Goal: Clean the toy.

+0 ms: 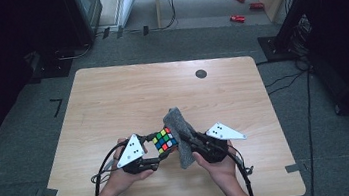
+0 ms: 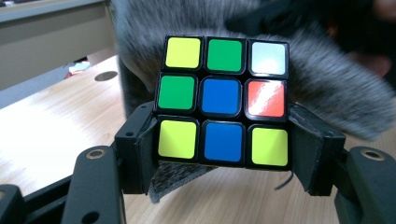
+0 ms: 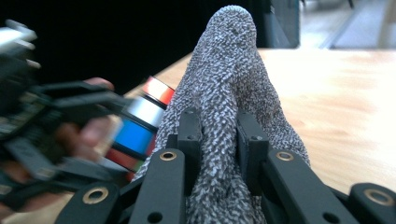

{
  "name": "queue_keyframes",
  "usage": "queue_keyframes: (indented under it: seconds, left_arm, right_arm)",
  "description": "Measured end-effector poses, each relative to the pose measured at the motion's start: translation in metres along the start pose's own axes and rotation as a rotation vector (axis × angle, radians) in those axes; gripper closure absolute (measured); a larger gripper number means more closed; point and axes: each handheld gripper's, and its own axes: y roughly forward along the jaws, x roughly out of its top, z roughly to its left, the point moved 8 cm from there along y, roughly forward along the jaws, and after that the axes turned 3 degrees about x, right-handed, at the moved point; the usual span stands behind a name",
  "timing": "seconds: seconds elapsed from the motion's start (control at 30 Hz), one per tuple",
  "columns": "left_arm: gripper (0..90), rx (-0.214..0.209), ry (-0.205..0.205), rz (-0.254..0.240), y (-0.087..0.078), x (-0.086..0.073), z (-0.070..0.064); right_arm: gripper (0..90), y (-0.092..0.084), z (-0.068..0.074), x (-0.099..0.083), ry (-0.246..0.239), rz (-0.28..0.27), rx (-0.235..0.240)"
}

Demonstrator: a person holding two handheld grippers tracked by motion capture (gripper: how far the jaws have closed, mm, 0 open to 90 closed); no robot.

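So the left gripper (image 2: 223,140) has its jaws clamped on the two sides of a puzzle cube (image 2: 223,100), gripping the bottom row. The right gripper (image 3: 219,140) has its jaws pinched tight on a grey cloth (image 3: 229,79), which bunches up between them and sticks up past the tips.

From the high view you get the layout: both are held just above the near-middle of the wooden table (image 1: 127,98), cube (image 1: 164,140) on the left, cloth (image 1: 181,132) pressed right up against its right side, the person's hands (image 1: 122,177) underneath. There's also a small dark round spot (image 1: 201,73) near the far edge of the table.

The left gripper view is the one that shows the cube face properly: top row yellow, green, white; middle green, blue, red; bottom yellow, blue, yellow. Black frame, glossy stickers. The cloth is a fuzzy grey mass right behind it, with a corner hanging below.

The right gripper view gives the cloth's texture instead, a speckled grey-and-white knit look, plus the cube's blurry edge at left showing red, white and blue.
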Motion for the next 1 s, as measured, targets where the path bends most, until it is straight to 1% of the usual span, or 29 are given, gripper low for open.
queue_keyframes:
  seconds: [0.1,0.13,0.17,0.2,0.27,0.33,0.43,0.5,0.53,0.6,0.7,0.77,0.83,0.9,0.97,1.0]
  left_arm:
    - [34.6,-0.006,-0.024,-0.012,-0.001,0.002,0.002]
    - [34.6,-0.006,-0.029,-0.008,0.000,0.001,0.002]
    - [34.6,-0.001,-0.027,0.004,0.001,0.000,0.003]
    - [34.6,0.000,-0.025,0.017,0.002,-0.002,0.003]
    - [34.6,0.001,-0.021,0.038,0.005,-0.005,0.002]
    - [34.6,-0.001,-0.019,0.050,0.007,-0.007,0.000]
    - [34.5,-0.010,-0.015,0.048,0.008,-0.006,-0.003]
    - [34.6,-0.012,-0.010,0.048,0.008,-0.006,-0.004]
    - [34.6,-0.009,-0.005,0.051,0.007,-0.007,-0.004]
    - [34.6,-0.016,-0.013,0.036,0.006,-0.005,-0.004]
    - [34.5,-0.017,-0.024,0.005,0.003,-0.001,-0.003]
    - [34.6,-0.019,-0.033,-0.003,0.001,0.000,-0.001]
    - [34.5,-0.014,-0.036,-0.001,0.001,0.000,0.000]
    - [34.6,-0.005,-0.030,0.020,0.003,-0.003,0.002]
    - [34.5,-0.010,-0.033,0.041,0.006,-0.007,0.001]
    - [34.5,-0.013,-0.034,0.047,0.007,-0.009,0.000]
  right_arm:
    - [76.4,0.001,-0.013,-0.005,0.006,0.032,-0.057]
    - [76.3,0.000,-0.015,-0.005,0.010,0.035,-0.071]
    - [76.3,-0.001,-0.016,-0.004,0.013,0.028,-0.074]
    - [76.2,-0.003,-0.015,-0.001,0.019,0.010,-0.071]
    - [76.2,-0.006,-0.009,0.006,0.009,-0.021,-0.056]
    - [76.1,-0.009,0.002,0.012,-0.017,-0.054,-0.022]
    - [75.6,-0.008,0.017,0.013,-0.046,-0.065,0.031]
    - [75.7,-0.005,0.020,0.009,-0.062,-0.042,0.032]
    - [75.7,-0.003,0.019,0.006,-0.064,-0.032,0.023]
    - [75.8,-0.001,0.014,0.002,-0.042,-0.026,0.012]
    - [76.0,0.000,0.000,-0.002,-0.024,-0.009,-0.034]
    - [76.0,0.001,-0.007,-0.004,-0.022,0.008,-0.062]
    - [76.0,0.000,-0.012,-0.005,-0.010,0.013,-0.074]
    - [76.0,-0.002,-0.012,-0.002,-0.012,-0.002,-0.075]
    - [76.0,-0.006,-0.006,0.005,-0.019,-0.031,-0.057]
    - [76.0,-0.008,0.000,0.008,-0.025,-0.049,-0.037]
